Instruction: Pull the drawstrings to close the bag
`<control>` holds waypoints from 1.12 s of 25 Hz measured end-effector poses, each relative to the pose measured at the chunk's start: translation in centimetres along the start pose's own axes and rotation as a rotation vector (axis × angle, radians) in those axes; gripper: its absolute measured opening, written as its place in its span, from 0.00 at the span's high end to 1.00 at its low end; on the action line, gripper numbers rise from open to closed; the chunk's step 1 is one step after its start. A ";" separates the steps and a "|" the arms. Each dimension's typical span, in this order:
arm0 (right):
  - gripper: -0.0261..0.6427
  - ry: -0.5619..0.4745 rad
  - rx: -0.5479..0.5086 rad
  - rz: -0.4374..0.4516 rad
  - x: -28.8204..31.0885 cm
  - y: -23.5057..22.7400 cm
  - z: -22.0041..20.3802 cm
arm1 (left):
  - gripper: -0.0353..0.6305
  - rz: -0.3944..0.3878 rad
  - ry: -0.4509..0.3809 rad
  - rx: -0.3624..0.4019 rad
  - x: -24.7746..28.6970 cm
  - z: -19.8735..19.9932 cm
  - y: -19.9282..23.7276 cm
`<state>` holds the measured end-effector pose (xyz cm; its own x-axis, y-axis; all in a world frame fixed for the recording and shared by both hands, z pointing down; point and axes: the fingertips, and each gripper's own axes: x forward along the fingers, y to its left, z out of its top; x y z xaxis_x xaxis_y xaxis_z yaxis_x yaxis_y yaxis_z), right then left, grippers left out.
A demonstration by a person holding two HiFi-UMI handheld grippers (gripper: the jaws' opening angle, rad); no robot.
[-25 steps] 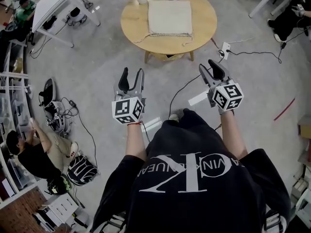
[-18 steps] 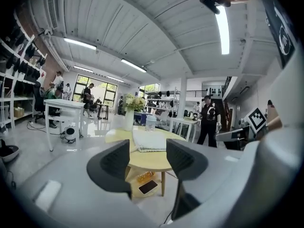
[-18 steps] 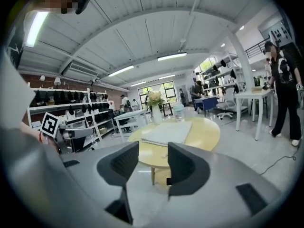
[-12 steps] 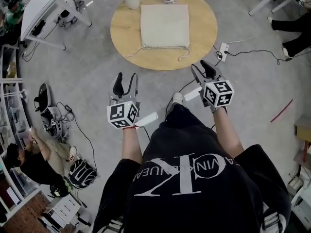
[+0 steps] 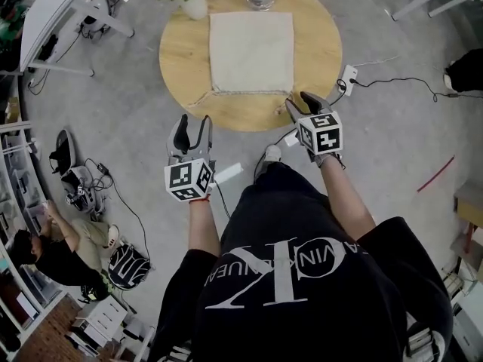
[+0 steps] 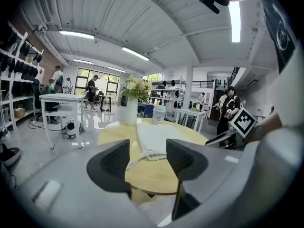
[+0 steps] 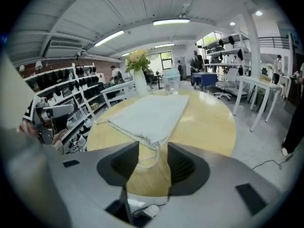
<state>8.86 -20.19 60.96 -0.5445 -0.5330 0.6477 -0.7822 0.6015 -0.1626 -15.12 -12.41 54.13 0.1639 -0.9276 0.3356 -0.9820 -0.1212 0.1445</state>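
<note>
Looking down in the head view, I see the drawstring bag point(image 5: 251, 51) flat on the round table point(image 5: 321, 62), cords slack, nothing pulled yet. In the left gripper view, my left gripper point(image 6: 147, 158) gapes empty. In the right gripper view, my right gripper point(image 7: 153, 154) stands apart, a drawstring point(image 7: 155, 146) just ahead, ungrasped.

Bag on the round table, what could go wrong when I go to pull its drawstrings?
The drawstrings are thin and lie flat, so the open left gripper or right gripper might pinch bag fabric instead. The bag lies loose near the table edge; an uneven pull could drag it off. Pushing it back might tip the vase.
</note>
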 end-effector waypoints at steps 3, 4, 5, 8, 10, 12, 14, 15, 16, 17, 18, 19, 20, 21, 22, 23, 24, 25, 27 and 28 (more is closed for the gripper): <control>0.72 0.070 -0.032 0.002 1.1 -0.4 -0.7 | 0.61 0.010 0.017 -0.001 0.5 -0.4 0.3; 0.72 0.082 -0.049 0.004 1.4 -0.4 -0.7 | 0.61 0.013 0.023 0.000 0.6 -0.5 0.5; 0.72 0.090 -0.067 0.008 1.6 -0.4 -0.7 | 0.61 0.016 0.030 0.001 0.9 -0.8 0.6; 0.72 0.115 -0.089 0.024 2.7 -0.1 -0.8 | 0.61 0.034 0.081 0.025 1.8 -1.9 1.4; 0.72 0.124 -0.080 0.022 3.0 -0.3 -0.9 | 0.61 0.034 0.127 0.061 2.5 -2.6 1.7; 0.74 0.123 -0.086 0.015 2.9 -0.5 -1.0 | 0.60 0.008 0.166 0.102 3.3 -2.9 1.7; 0.76 0.122 -0.101 0.021 2.8 -0.4 -1.0 | 0.60 -0.025 0.193 0.129 4.0 -2.8 2.0; 0.76 0.124 -0.109 0.028 2.8 -0.4 -1.0 | 0.60 -0.042 0.205 0.137 4.4 -2.8 2.2; 0.76 0.126 -0.124 0.034 2.9 -0.3 -1.1 | 0.61 -0.060 0.219 0.145 4.8 -2.9 2.4; 0.76 0.130 -0.152 0.039 2.9 -0.1 -1.2 | 0.60 -0.080 0.233 0.157 5.1 -3.0 2.5; 0.76 0.133 -0.189 0.044 3.0 0.0 -1.2 | 0.60 -0.099 0.249 0.170 5.5 -3.2 2.6; 0.75 0.139 -0.226 0.048 3.1 0.0 -1.2 | 0.61 -0.119 0.265 0.182 5.9 -3.4 2.7; 0.75 0.147 -0.257 0.052 3.2 0.1 -1.1 | 0.60 -0.137 0.281 0.192 6.2 -3.7 2.7; 0.75 0.159 -0.272 0.056 3.4 0.1 -1.1 | 0.60 -0.154 0.296 0.198 6.6 -3.9 2.7; 0.76 0.173 -0.275 0.064 3.5 0.1 -1.2 | 0.61 -0.169 0.310 0.201 6.9 -4.2 2.8; 0.76 0.187 -0.273 0.074 3.5 0.2 -1.2 | 0.60 -0.184 0.323 0.203 7.1 -4.4 2.8; 0.76 0.197 -0.274 0.084 3.4 0.3 -1.3 | 0.61 -0.200 0.334 0.207 7.4 -4.7 2.8; 0.77 0.204 -0.281 0.090 3.4 0.4 -1.3 | 0.61 -0.218 0.344 0.215 7.6 -4.8 2.7; 0.84 0.208 -0.287 0.091 3.3 0.9 -1.4 | 0.60 -0.258 0.370 0.250 8.0 -5.1 2.5; 0.87 0.206 -0.280 0.085 3.3 1.1 -1.4 | 0.61 -0.278 0.389 0.278 8.1 -5.3 2.4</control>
<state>6.66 -20.46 64.00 -0.5090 -0.3603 0.7817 -0.6082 0.7932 -0.0304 -15.66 -18.36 62.18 0.3911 -0.6551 0.6464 -0.8759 -0.4805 0.0430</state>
